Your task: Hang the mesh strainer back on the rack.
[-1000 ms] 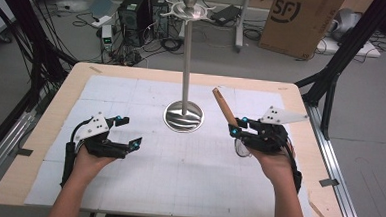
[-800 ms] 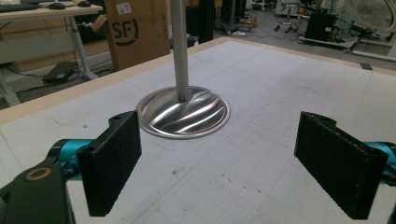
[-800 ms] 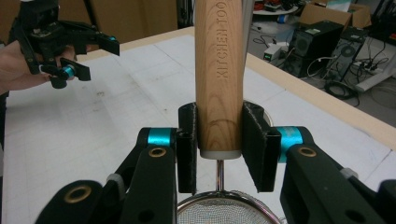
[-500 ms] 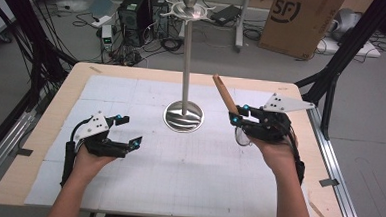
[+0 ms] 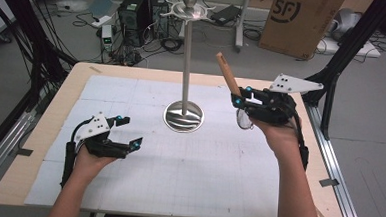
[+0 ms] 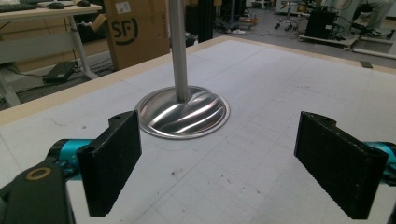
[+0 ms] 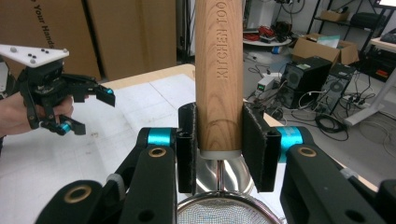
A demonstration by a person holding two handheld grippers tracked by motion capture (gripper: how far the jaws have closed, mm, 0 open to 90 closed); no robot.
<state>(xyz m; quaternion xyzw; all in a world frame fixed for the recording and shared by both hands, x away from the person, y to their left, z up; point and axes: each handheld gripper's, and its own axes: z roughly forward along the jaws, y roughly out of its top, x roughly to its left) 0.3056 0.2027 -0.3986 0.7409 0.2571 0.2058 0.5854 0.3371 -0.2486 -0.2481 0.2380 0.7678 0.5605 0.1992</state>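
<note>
Holding the strainer by its wooden handle, our right tongs could let it pivot; left tongs gape apart, lower left

Even, soft overhead light fills the room, so the white table mat shows faint, diffuse shadows. The chrome stand base catches bright streaked glare, and the stand's pole gleams along its length. Far clutter in both gripper views goes soft, while the wooden handle and its embossed lettering stay sharp.
</note>
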